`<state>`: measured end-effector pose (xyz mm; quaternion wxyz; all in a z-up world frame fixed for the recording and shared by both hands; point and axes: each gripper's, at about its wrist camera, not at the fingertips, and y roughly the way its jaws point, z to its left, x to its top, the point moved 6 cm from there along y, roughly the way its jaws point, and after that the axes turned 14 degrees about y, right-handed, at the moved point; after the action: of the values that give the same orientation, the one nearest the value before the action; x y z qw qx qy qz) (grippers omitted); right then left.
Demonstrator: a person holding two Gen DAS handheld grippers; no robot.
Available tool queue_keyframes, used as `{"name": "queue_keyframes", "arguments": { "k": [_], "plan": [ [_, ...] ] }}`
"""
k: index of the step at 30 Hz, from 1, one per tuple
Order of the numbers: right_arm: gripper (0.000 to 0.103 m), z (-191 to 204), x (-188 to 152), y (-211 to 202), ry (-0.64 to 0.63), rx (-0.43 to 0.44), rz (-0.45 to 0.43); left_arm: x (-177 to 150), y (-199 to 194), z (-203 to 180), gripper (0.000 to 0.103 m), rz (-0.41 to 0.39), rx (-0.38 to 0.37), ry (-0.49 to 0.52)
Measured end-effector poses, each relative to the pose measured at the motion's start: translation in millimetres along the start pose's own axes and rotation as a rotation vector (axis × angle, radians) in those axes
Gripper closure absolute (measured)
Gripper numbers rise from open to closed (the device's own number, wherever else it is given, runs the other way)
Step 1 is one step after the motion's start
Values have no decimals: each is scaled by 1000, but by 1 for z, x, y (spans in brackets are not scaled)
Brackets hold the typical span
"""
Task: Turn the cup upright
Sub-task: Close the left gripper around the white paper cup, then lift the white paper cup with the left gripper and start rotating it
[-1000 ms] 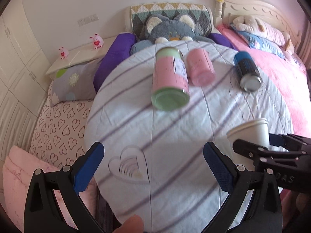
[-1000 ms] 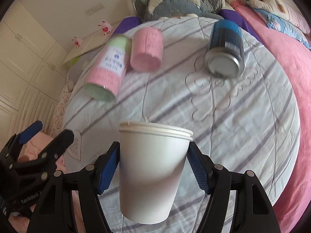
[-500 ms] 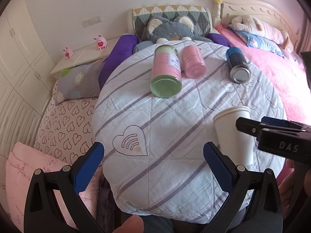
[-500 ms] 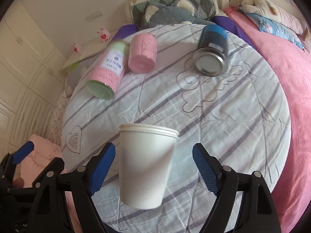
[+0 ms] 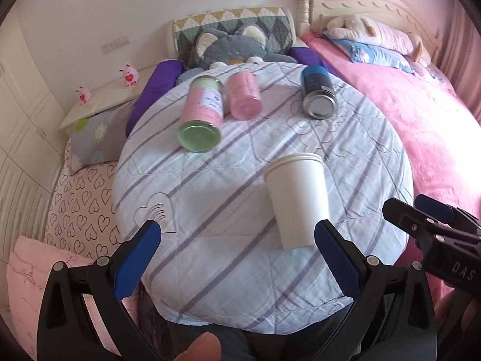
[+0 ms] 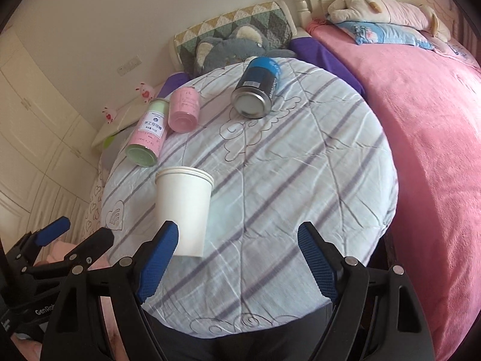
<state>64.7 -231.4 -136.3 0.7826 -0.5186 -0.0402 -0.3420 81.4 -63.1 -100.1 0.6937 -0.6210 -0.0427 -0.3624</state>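
A white paper cup stands upright, rim up, on the round table covered with a striped cloth. It also shows in the right wrist view. My left gripper is open and empty, in front of the cup and a little to its left. My right gripper is open and empty, drawn back from the cup, which stands just beyond its left finger. The right gripper also shows at the right edge of the left wrist view.
Three containers lie on their sides at the far side of the table: a pink-and-green jar, a pink can and a blue can. A pink bed is at the right, pillows and a plush toy behind.
My right gripper opened, let go of the cup and drew back. The cup now stands free on the table. Both grippers pulled away from the table.
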Motion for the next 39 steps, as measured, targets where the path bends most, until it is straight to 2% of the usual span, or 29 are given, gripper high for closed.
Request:
{"name": "queue_keyframes", "arguments": {
  "k": [6, 10, 17, 23, 28, 30, 32, 33, 39],
  "plan": [
    [20, -18, 8, -15, 12, -23, -51, 10, 26, -22, 0, 59, -78, -3],
    [20, -29, 16, -17, 22, -26, -63, 19, 42, -33, 0, 85, -93, 12],
    [20, -39, 28, -1, 30, -34, -43, 39, 73, -38, 0, 126, -114, 2],
    [20, -42, 37, 11, 29, -42, -31, 37, 99, -41, 0, 179, -138, -8],
    [20, -38, 39, 20, 22, -47, -18, 40, 107, -38, 0, 168, -152, -33],
    [20, -36, 40, 22, 17, -46, -15, 42, 109, -37, 5, 159, -169, -43],
    [20, -34, 40, 22, 14, -46, -15, 42, 112, -36, 22, 171, -184, -47],
    [20, -33, 41, 22, 14, -46, -16, 40, 115, -37, 25, 180, -199, -52],
    [20, -27, 40, 20, 1, -49, -19, 37, 111, -37, 28, 161, -218, -43]
  ]
}}
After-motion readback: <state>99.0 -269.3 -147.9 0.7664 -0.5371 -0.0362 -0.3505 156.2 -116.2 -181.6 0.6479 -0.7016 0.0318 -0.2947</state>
